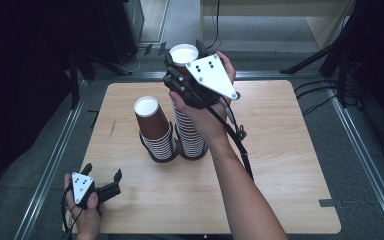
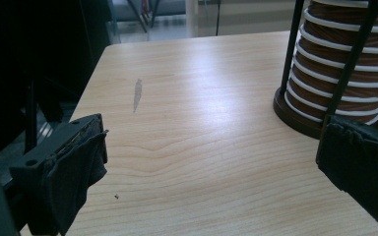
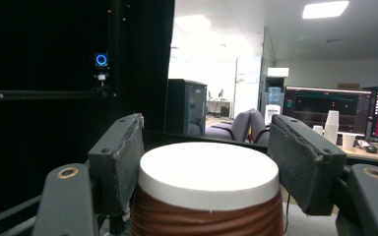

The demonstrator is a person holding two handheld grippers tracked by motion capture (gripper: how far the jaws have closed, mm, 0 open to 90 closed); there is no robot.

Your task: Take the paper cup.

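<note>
pale wood-grain desk [image 1: 280, 165], rounded at the corners, smooth and faintly glossy, stands on grey flooring with dark equipment around it.

two stacks of inverted paper cups stand touching near the desk centre. the taller stack [image 1: 190, 135] and the shorter stack [image 1: 157, 140] share the same build: brown ribbed walls, white rolled rims forming bands, white flat bases uppermost. the shorter stack sits in a dark round holder with thin upright rods [image 2: 295, 44].

the right tongs [image 1: 184, 56] are closed on the top cup [image 3: 207, 189] of the taller stack, padded jaws pressing its upper wall on both sides just under the white base. judgement: the grip is made; lifting the cup free and placing it remain to be done.

the left tongs [image 1: 102, 175] rest at the near left corner of the desk, jaws wide apart, nothing between them.
</note>
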